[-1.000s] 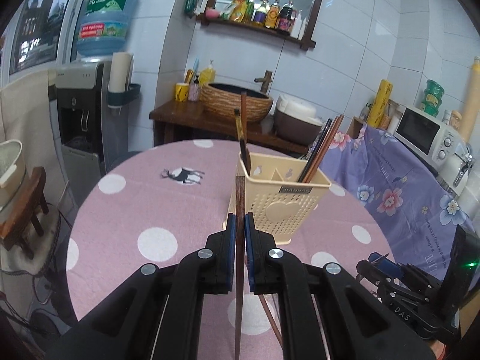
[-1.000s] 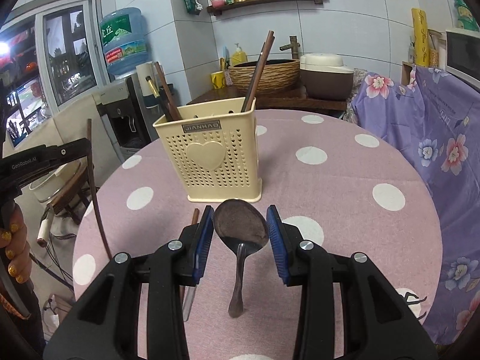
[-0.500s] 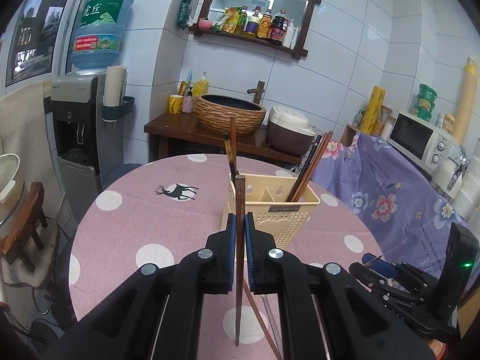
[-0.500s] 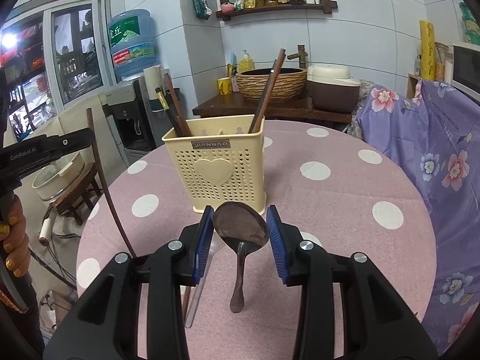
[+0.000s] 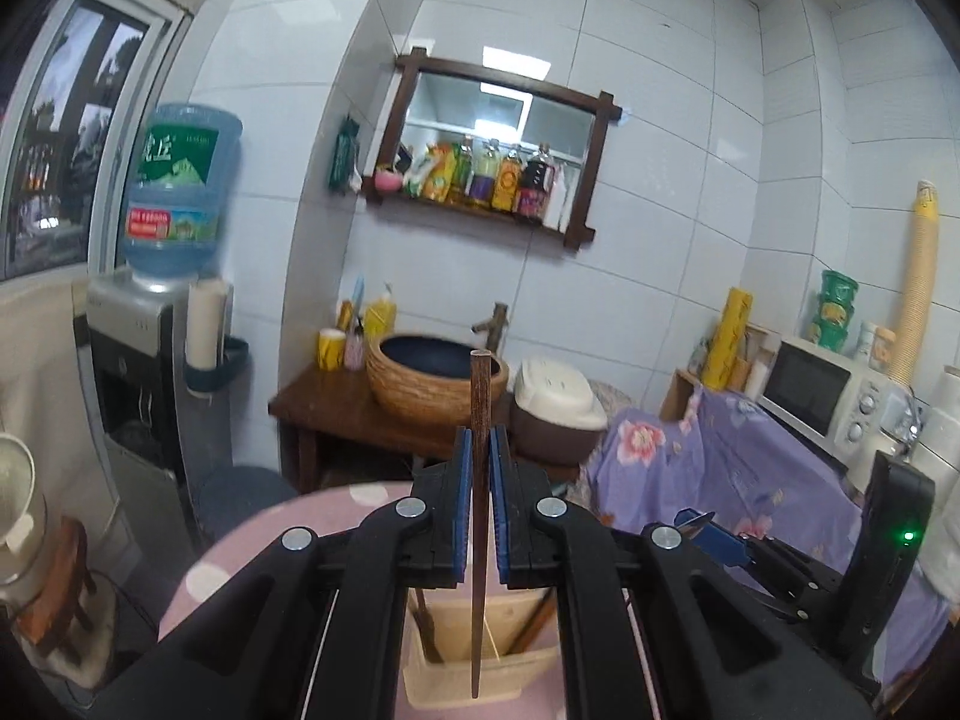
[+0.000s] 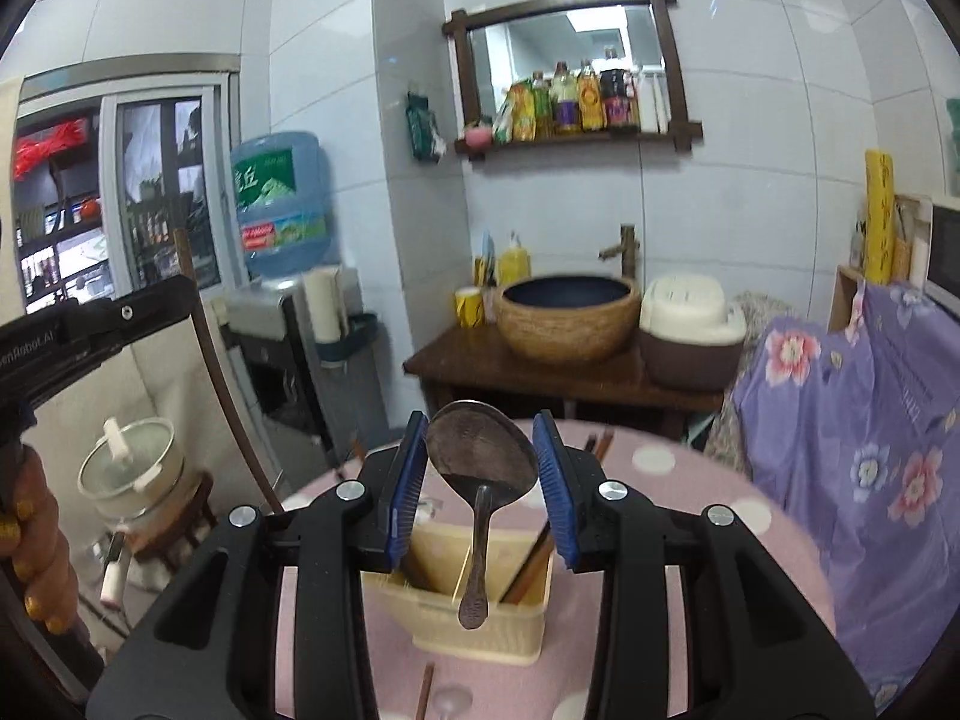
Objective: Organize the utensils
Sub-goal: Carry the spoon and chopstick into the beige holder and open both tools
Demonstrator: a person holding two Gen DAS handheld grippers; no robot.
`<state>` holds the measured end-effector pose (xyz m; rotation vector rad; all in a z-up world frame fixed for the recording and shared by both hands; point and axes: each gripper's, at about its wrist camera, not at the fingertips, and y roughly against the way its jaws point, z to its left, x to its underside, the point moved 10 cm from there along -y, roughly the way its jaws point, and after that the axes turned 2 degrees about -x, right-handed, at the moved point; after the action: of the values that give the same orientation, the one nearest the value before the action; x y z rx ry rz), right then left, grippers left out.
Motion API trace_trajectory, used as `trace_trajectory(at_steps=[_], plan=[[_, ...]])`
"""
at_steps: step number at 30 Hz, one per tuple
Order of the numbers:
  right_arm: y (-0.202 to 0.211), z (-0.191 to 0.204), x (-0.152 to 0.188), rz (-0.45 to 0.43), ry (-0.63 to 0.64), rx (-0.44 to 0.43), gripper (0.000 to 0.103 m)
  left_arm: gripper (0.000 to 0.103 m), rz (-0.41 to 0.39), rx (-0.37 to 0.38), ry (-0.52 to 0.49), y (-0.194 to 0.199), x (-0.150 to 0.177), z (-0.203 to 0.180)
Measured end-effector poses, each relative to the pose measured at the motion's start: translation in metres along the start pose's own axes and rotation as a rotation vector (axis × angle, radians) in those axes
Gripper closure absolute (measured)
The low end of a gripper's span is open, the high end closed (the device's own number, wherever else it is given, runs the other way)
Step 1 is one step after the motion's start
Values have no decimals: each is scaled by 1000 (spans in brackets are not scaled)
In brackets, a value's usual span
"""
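My left gripper is shut on a dark wooden chopstick held upright, its lower tip hanging over the cream utensil holder below. My right gripper is shut on the bowl of a dark metal spoon, whose handle hangs down over the same holder. Brown chopsticks stand in the holder's right compartment. The left gripper and its chopstick also show at the left of the right wrist view.
The holder stands on a round pink polka-dot table. A loose chopstick lies on the table in front of the holder. A purple floral cloth is to the right. A sideboard with a basket basin stands behind.
Both grippers have risen and moved forward over the holder, each still gripping its utensil. The holder now lies below the fingers instead of ahead of them.
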<state>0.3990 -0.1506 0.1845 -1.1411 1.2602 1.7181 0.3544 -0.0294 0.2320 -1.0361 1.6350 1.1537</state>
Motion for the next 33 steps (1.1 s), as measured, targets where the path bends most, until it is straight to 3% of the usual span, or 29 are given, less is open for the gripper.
trace_trajectory(at_steps=[4, 12, 18, 24, 28, 30, 32, 33], plan=[[-24, 0, -5, -1, -3, 17, 66, 96, -1, -33, -14, -30, 6, -1], [-76, -14, 71, 70, 39, 88, 66, 96, 105, -47, -19, -73, 83, 9], [-89, -20, 114, 123, 33, 97, 66, 96, 196, -49, -18, -89, 133, 18], [-98, -18, 137, 156, 58, 107, 66, 97, 246, -44, -22, -95, 154, 22], [-95, -18, 141, 134, 62, 106, 61, 97, 231, -40, -18, -87, 152, 23], [-89, -17, 141, 118, 63, 104, 47, 90, 225, -36, -21, -81, 152, 23], [-79, -16, 141, 92, 74, 111, 44, 63, 217, -34, -13, -71, 153, 26], [-72, -15, 141, 82, 82, 118, 44, 58, 211, -29, -2, -63, 154, 28]])
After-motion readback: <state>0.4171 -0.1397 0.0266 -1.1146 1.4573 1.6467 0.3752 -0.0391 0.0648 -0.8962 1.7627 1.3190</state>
